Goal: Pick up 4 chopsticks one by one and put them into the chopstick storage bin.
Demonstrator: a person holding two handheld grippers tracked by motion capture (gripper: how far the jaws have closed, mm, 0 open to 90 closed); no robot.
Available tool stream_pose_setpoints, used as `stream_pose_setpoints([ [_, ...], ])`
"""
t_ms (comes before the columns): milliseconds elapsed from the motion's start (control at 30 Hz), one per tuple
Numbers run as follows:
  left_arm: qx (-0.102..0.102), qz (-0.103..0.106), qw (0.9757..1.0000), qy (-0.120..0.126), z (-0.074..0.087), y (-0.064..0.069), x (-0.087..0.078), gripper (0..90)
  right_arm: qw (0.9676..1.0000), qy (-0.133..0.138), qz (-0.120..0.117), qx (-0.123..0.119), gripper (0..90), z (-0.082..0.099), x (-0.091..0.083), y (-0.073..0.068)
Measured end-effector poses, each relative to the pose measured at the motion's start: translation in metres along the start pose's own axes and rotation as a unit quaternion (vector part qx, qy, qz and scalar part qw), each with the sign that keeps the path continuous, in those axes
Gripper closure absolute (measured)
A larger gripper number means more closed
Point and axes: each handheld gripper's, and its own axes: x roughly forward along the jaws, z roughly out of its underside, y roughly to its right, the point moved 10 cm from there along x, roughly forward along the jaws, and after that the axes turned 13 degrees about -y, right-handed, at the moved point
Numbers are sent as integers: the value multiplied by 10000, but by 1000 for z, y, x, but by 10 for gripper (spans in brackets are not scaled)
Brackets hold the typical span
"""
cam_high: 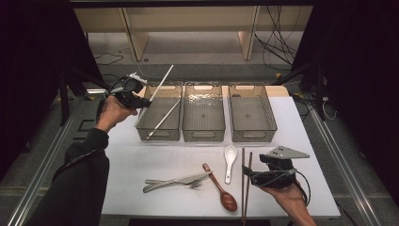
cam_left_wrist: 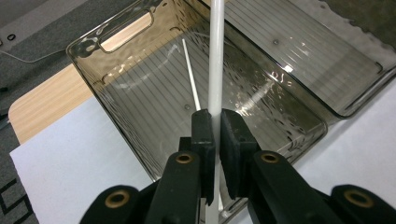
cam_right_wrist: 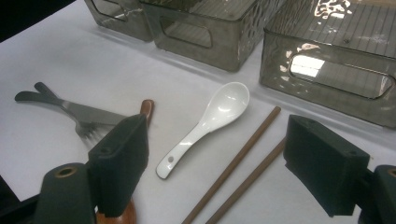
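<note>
My left gripper [cam_high: 144, 102] [cam_left_wrist: 217, 127] is held above the left rim of the left smoky bin [cam_high: 159, 133] [cam_left_wrist: 116, 35]. Its jaws are shut on a white chopstick [cam_high: 163, 80] [cam_left_wrist: 215, 51] that slants up and away over the bin. A second white chopstick [cam_high: 163, 118] [cam_left_wrist: 191, 77] lies inside that bin. My right gripper [cam_high: 246, 175] [cam_right_wrist: 222, 156] hovers low at the front right with its jaws open and nothing between them. Just beyond it lie two brown chopsticks [cam_high: 244, 181] [cam_right_wrist: 240, 156] and a white ceramic spoon [cam_high: 229, 160] [cam_right_wrist: 210, 122].
Two more smoky bins, middle [cam_high: 203, 134] and right [cam_high: 254, 134], stand in a row with nothing in them. A knife and fork [cam_high: 173, 181] [cam_right_wrist: 70, 109] and a brown wooden spoon [cam_high: 222, 189] [cam_right_wrist: 146, 108] lie on the white table [cam_high: 122, 160] near the front.
</note>
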Motion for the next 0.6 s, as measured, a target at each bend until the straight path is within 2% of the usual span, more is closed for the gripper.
stream_pose_setpoints([
  [100,-60,-28,10000,16,-3,-4,5,838,10000,-2,-10,4,232,0,0,0],
  [200,-250,1,9996,129,-6,-8,11,838,10000,4,-19,3,232,0,0,0],
  [333,-476,-5,9987,157,-6,-16,20,838,10000,6,-21,-2,232,0,0,0],
  [533,-630,32,9979,165,-2,-19,29,838,10000,5,-27,-7,232,0,0,0],
  [600,-623,28,9979,170,-1,-18,32,838,10000,2,-29,-5,232,0,0,-1],
])
